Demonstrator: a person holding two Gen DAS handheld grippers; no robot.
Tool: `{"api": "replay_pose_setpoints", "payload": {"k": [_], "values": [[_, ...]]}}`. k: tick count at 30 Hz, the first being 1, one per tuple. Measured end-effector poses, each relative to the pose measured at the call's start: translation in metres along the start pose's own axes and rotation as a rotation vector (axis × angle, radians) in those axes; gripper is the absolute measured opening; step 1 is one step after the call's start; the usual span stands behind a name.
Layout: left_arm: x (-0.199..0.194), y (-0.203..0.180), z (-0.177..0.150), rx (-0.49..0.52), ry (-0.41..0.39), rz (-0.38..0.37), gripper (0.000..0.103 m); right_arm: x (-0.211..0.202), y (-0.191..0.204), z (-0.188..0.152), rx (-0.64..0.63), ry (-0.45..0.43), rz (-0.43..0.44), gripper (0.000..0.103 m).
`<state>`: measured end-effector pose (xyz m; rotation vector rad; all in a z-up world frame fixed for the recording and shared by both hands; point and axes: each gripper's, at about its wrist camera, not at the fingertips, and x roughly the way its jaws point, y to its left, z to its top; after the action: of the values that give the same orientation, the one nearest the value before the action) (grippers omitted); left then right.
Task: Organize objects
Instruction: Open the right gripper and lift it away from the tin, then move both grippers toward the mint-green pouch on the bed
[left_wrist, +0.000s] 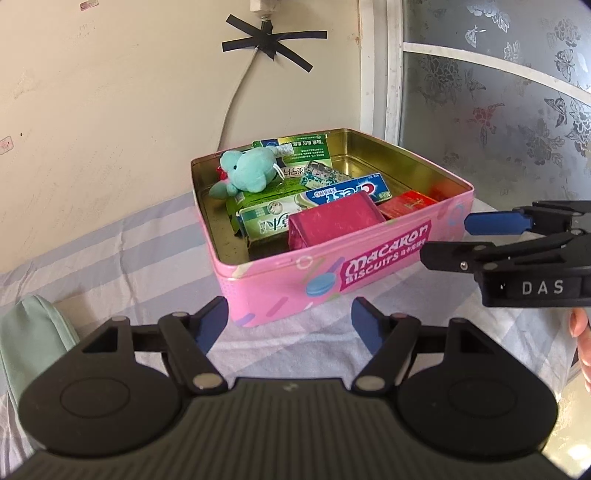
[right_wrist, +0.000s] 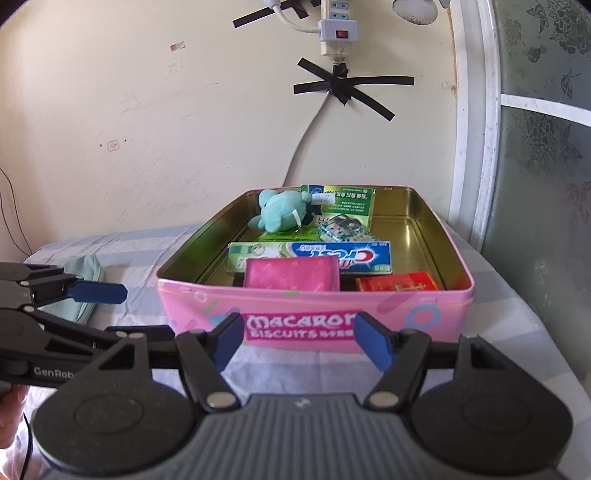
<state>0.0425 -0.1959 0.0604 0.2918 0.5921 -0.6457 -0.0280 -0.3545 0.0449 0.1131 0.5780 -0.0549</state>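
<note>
Left wrist view first: the left claw (left_wrist: 289, 325) is spread wide with nothing between its blue pads, hanging over the striped sheet (left_wrist: 110, 258). Just ahead of it sits the pink biscuit tin (left_wrist: 332, 273), lid off. Off to its right the right claw (left_wrist: 476, 236) pokes in sideways near the tin's front corner, also spread and empty. Inside the tin, nearest the claw, there's a pink pouch (left_wrist: 332, 221) and a red box (left_wrist: 406, 205), then toothpaste boxes (left_wrist: 347, 192), and farthest back a teal plush toy (left_wrist: 247, 171). A mint green pouch (right_wrist: 83, 284) lies on the sheet left of the tin.
</note>
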Motion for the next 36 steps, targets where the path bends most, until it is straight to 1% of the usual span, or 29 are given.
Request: {"api": "replay_pose_setpoints", "payload": {"k": [3,6,14,20,25,26,28,30,32,34,36], "values": [[-0.003,0.004,-0.01,-0.011,0.008,0.004,0.076,-0.001,0.008,-0.004,-0.007,0.008,0.003,0.068],[-0.005,0.011,-0.02,-0.03,0.016,0.004,0.079,-0.003,0.018,-0.01,-0.013,0.021,0.007,0.068],[-0.012,0.04,-0.051,-0.079,0.04,0.021,0.079,0.008,0.051,-0.02,-0.052,0.064,0.038,0.068],[-0.019,0.073,-0.078,-0.134,0.064,0.032,0.079,0.031,0.091,-0.026,-0.108,0.115,0.086,0.068],[-0.033,0.103,-0.108,-0.184,0.084,0.036,0.079,0.054,0.131,-0.025,-0.152,0.15,0.151,0.068],[-0.037,0.108,-0.114,-0.186,0.076,0.041,0.079,0.057,0.139,-0.025,-0.159,0.154,0.163,0.068],[-0.048,0.117,-0.124,-0.182,0.064,0.07,0.079,0.066,0.155,-0.024,-0.166,0.162,0.194,0.068],[-0.06,0.129,-0.136,-0.19,0.049,0.08,0.079,0.074,0.17,-0.024,-0.161,0.164,0.223,0.068],[-0.072,0.142,-0.149,-0.193,0.027,0.105,0.079,0.079,0.184,-0.022,-0.146,0.154,0.257,0.07],[-0.082,0.155,-0.163,-0.185,0.003,0.161,0.08,0.083,0.197,-0.018,-0.135,0.134,0.294,0.072],[-0.089,0.171,-0.172,-0.21,-0.008,0.21,0.084,0.084,0.212,-0.015,-0.131,0.111,0.33,0.073]]}}
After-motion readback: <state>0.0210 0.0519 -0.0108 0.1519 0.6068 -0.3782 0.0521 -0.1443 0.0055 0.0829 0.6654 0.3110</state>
